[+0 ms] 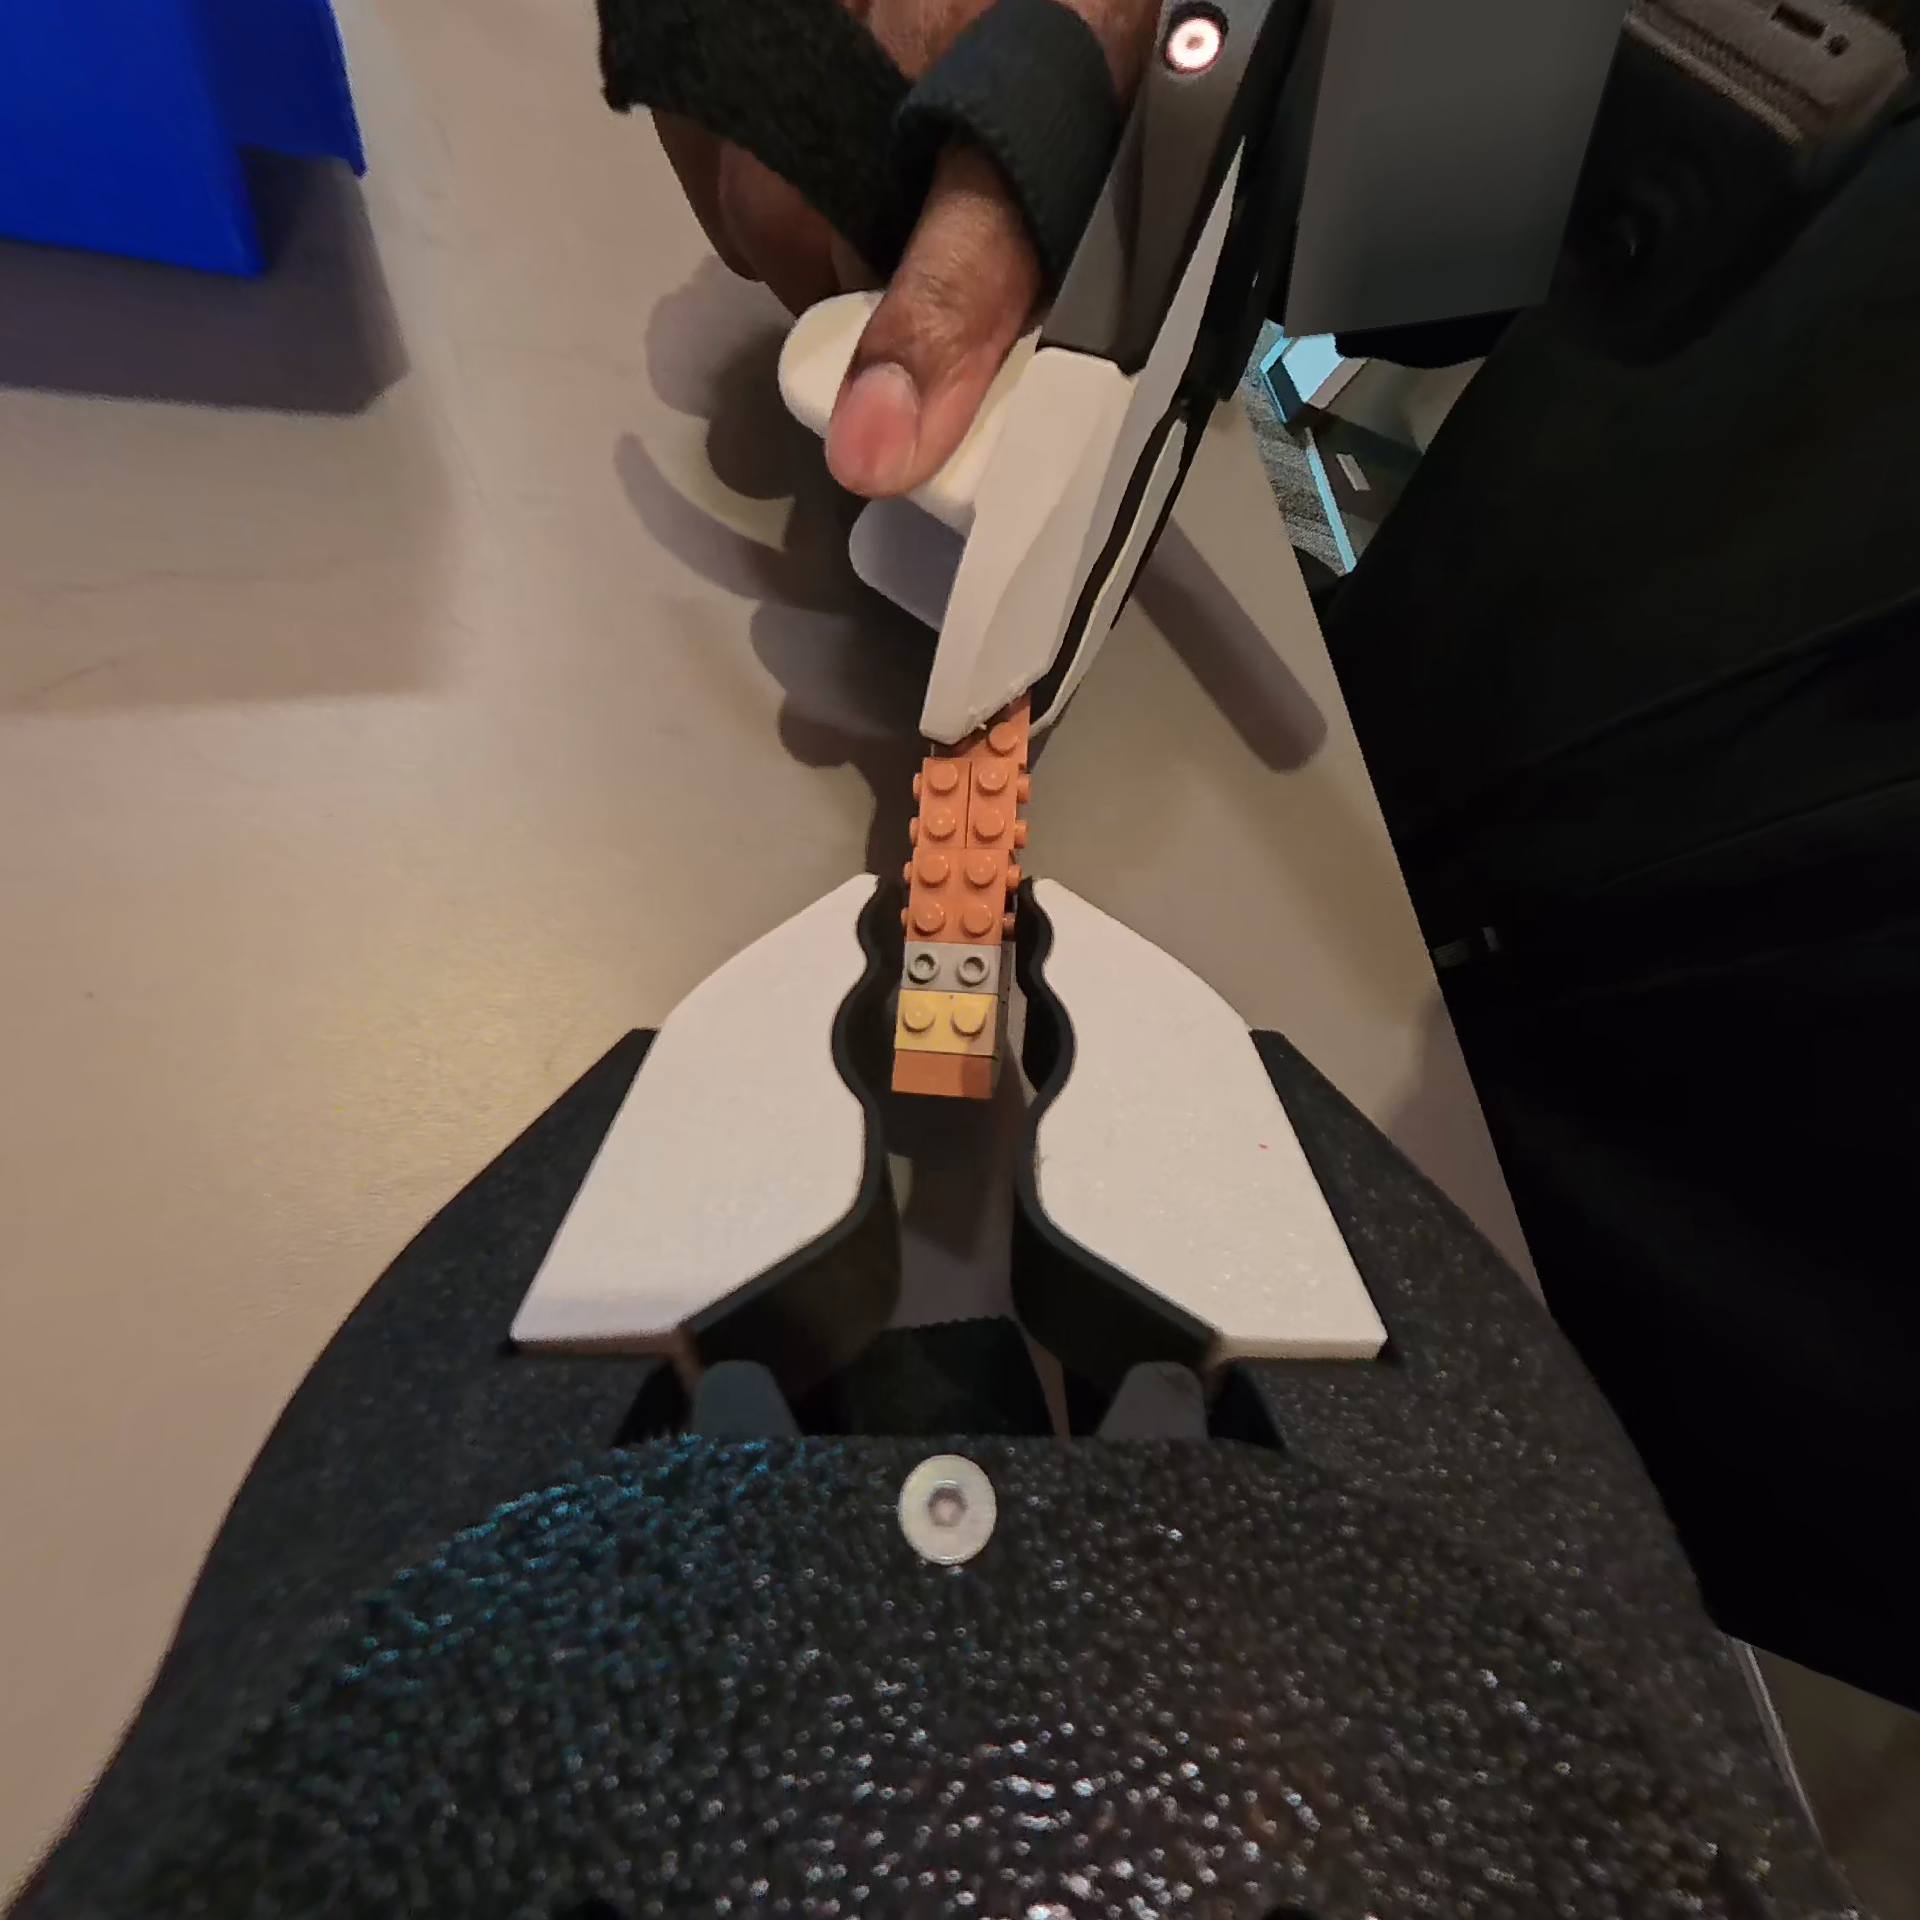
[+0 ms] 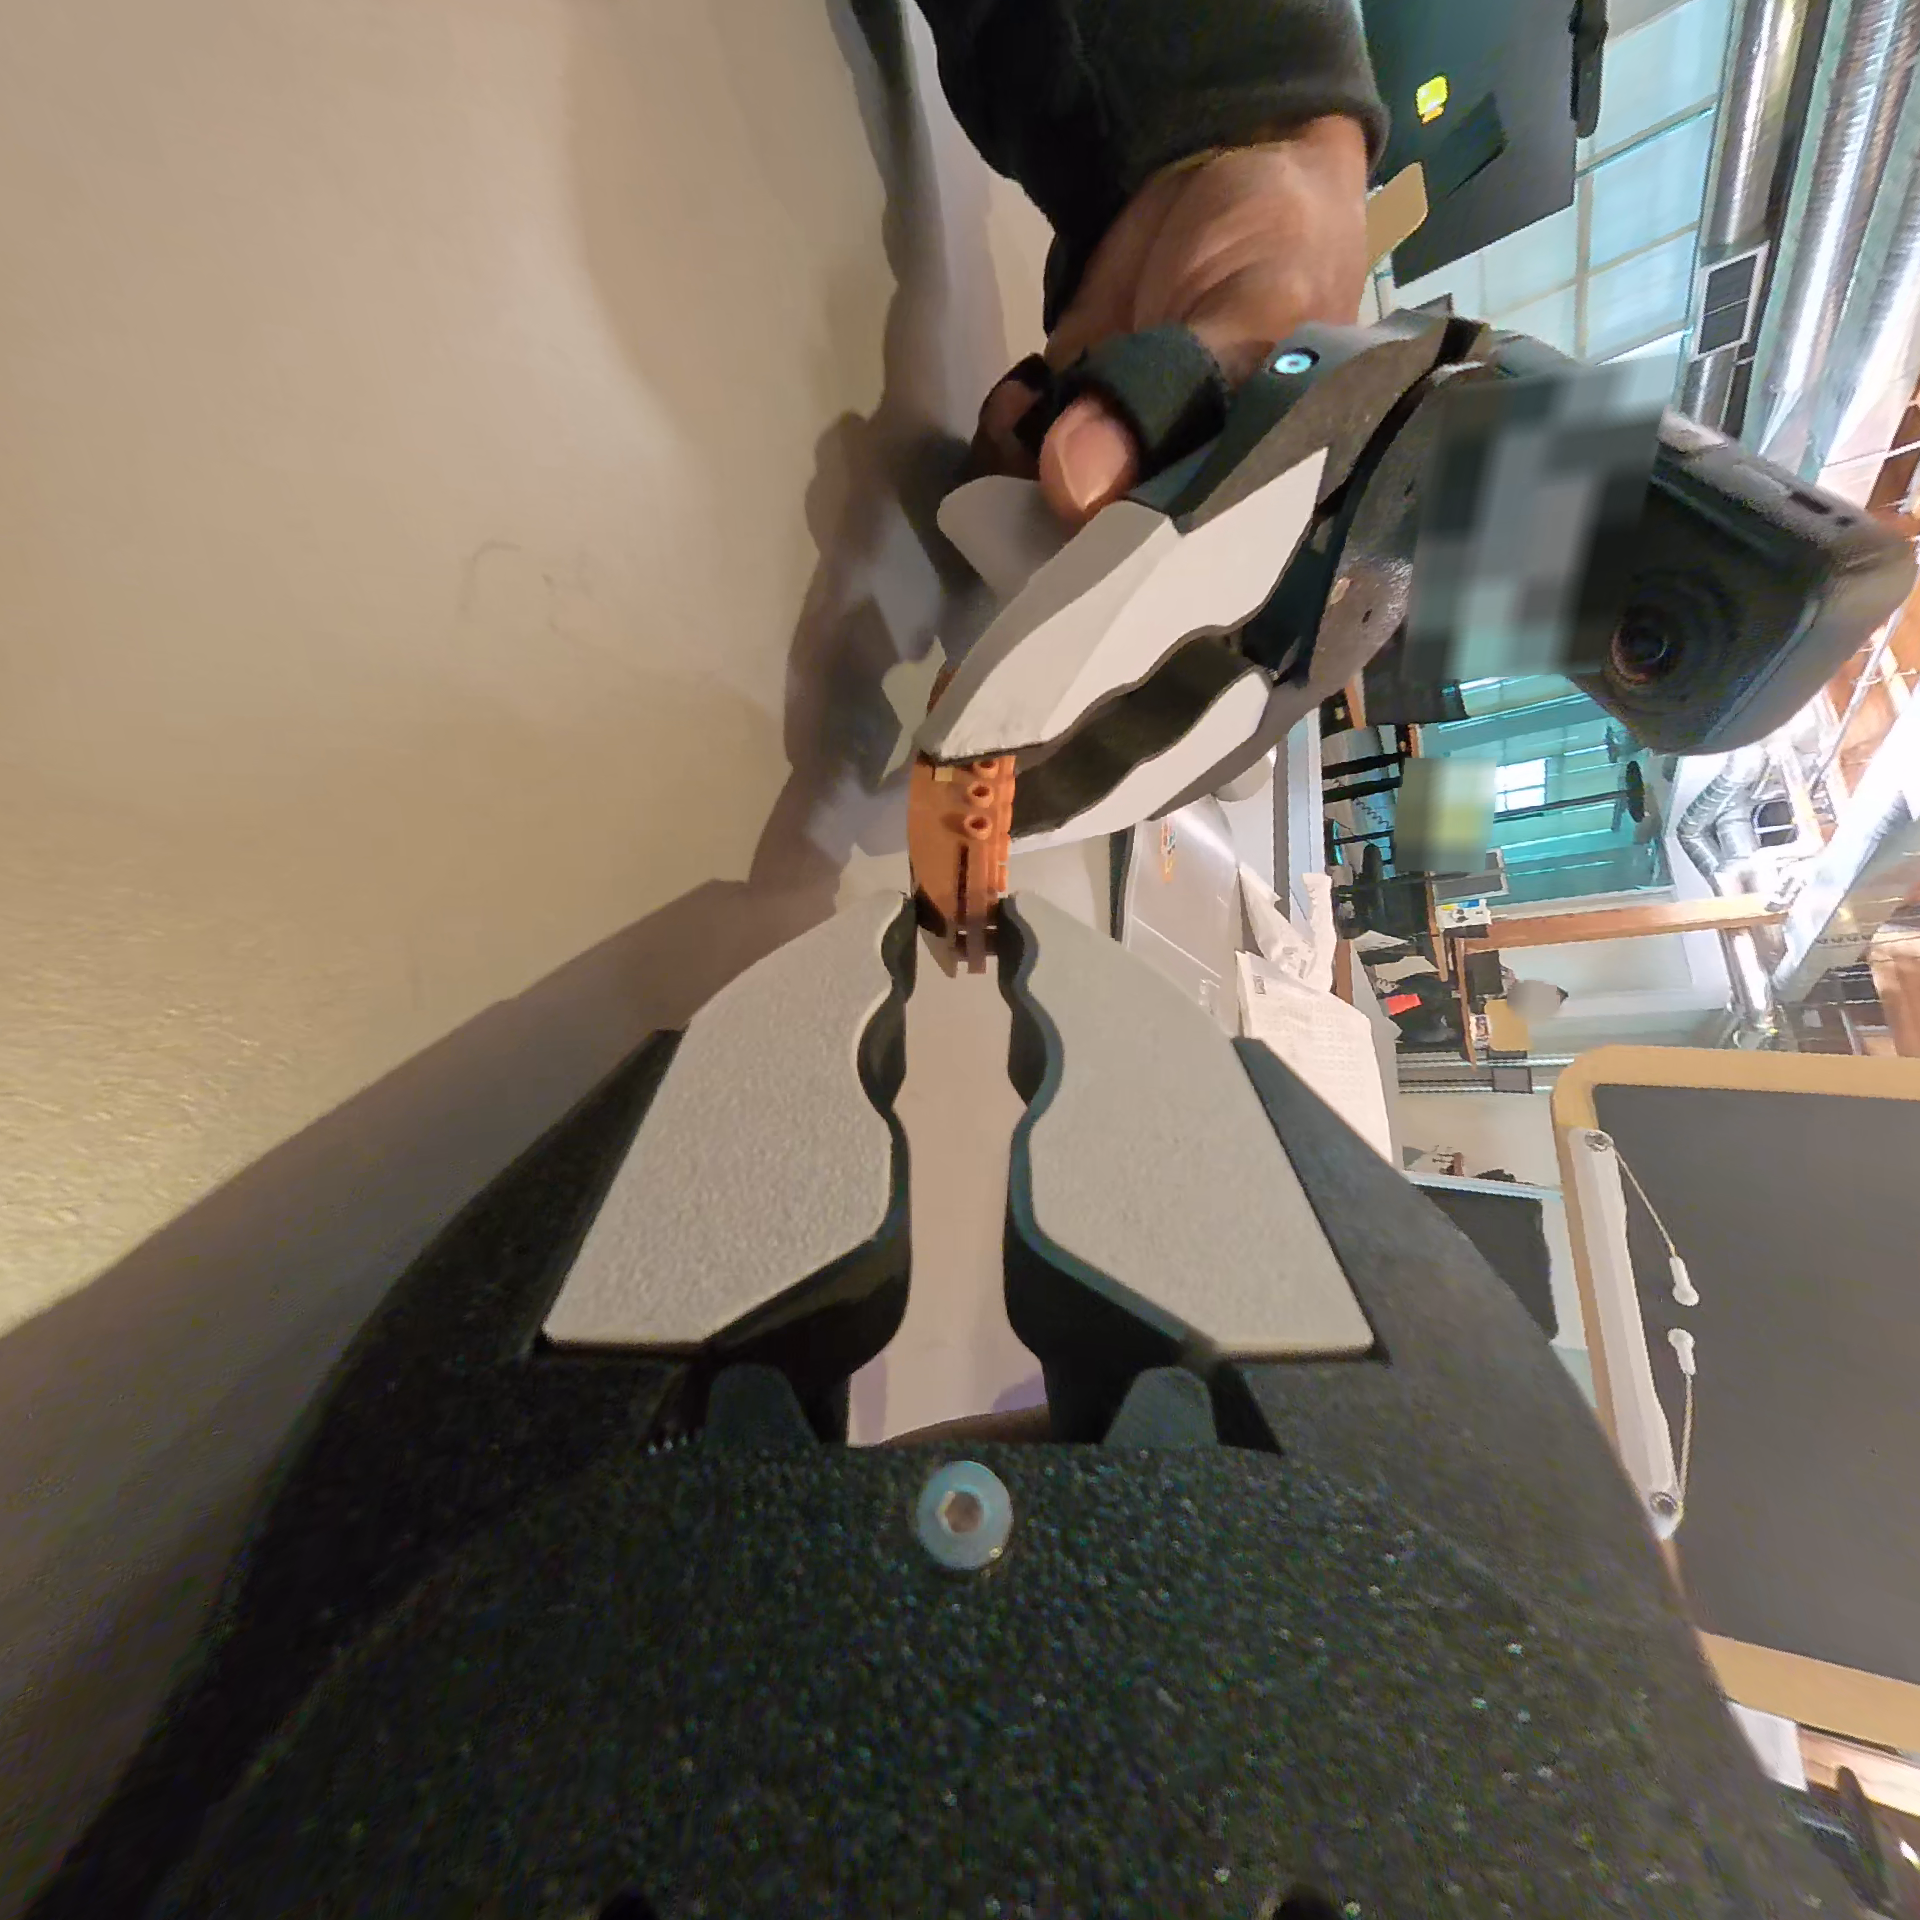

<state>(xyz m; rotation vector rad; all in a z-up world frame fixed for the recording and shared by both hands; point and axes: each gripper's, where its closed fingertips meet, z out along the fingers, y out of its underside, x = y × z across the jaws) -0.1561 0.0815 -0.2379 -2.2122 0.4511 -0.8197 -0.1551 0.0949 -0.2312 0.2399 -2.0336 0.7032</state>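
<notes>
Left hand-held gripper (image 1: 951,935) clamps the near end of a brick strip (image 1: 961,894): mostly orange studded bricks, with one grey and one yellow-tan brick near the left-held end. Both dark pads sit against the strip's sides in the left wrist view. Right hand-held gripper (image 2: 956,925) grips the opposite end of the same strip (image 2: 961,831), fingertips closed on it; the right wrist view shows the strip's underside with its tubes. Strip hangs in the air between the two grippers, above the beige desk (image 1: 312,831), touching nothing else. Each gripper shows in the other's view, coming in from above, a person's hand (image 1: 914,343) with a black strap across the fingers on its handle. Blue object (image 1: 156,125) sits at the desk's far left corner, well apart. Black chair (image 1: 1662,727) lies past the desk's right edge. Cluttered room behind in the right wrist view.
</notes>
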